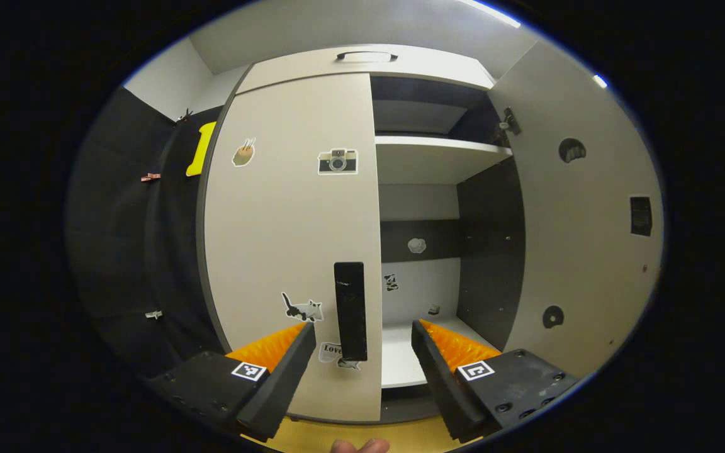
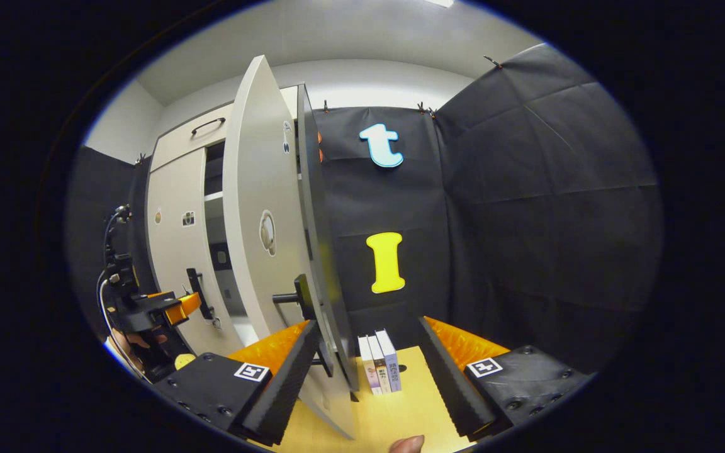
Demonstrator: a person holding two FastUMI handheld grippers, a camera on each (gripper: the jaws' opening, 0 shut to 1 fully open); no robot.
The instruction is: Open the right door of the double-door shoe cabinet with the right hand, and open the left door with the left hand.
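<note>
The pale shoe cabinet stands in front of me. Its left door (image 1: 293, 251) is closed, with stickers on it and a black vertical handle (image 1: 350, 311) near its inner edge. My left gripper (image 1: 362, 352) is open, and that handle shows just ahead between its spread fingers, untouched. The right door (image 1: 583, 220) is swung wide, baring the shelves (image 1: 438, 148). In the right gripper view the right door (image 2: 262, 207) is seen edge-on, its handle (image 2: 296, 296) just above my open right gripper (image 2: 369, 358). The left gripper (image 2: 183, 306) shows by the left door's handle (image 2: 199, 292).
Three slim books (image 2: 380, 362) stand on the yellow surface (image 2: 394, 409) beside the cabinet's right side. Black cloth walls (image 2: 526, 220) close the booth on the right and behind. A drawer front with a handle (image 1: 367, 56) tops the cabinet. A fingertip (image 1: 359, 445) shows at the bottom edge.
</note>
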